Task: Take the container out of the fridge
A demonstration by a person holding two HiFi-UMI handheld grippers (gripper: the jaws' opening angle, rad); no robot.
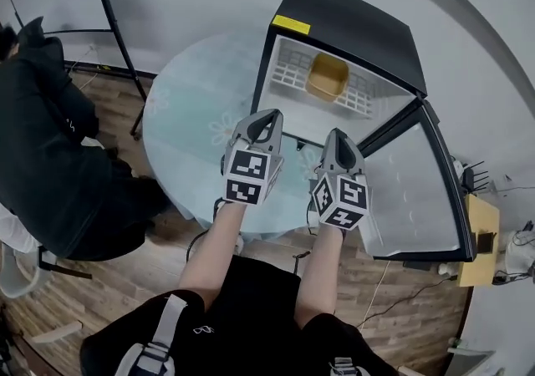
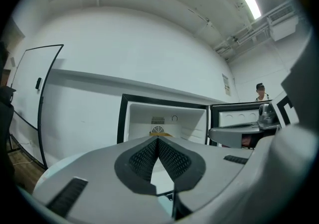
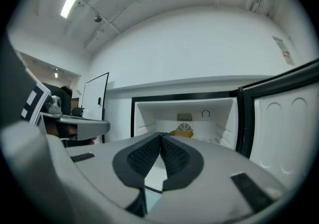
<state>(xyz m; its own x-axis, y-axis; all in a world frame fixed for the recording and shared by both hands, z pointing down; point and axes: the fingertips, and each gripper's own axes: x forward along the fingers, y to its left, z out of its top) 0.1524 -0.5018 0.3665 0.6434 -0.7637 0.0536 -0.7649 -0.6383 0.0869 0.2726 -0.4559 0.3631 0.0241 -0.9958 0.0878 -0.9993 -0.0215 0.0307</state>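
My left tool (image 1: 269, 115) and right tool (image 1: 337, 134) hover side by side over the near edge of the tabletop (image 1: 188, 115), each with its jaws pressed together on nothing. The yellow container (image 1: 327, 78) sits on the shelf (image 1: 288, 72) inside the open fridge (image 1: 351, 27), well apart from both tools.

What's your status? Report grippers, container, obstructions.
Left gripper and right gripper shut, empty, short of fridge. Container on shelf inside, untouched. Door open, nothing in the way.

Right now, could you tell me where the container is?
In the head view, the container sits on the wire shelf inside the open fridge, ahead of the right gripper.
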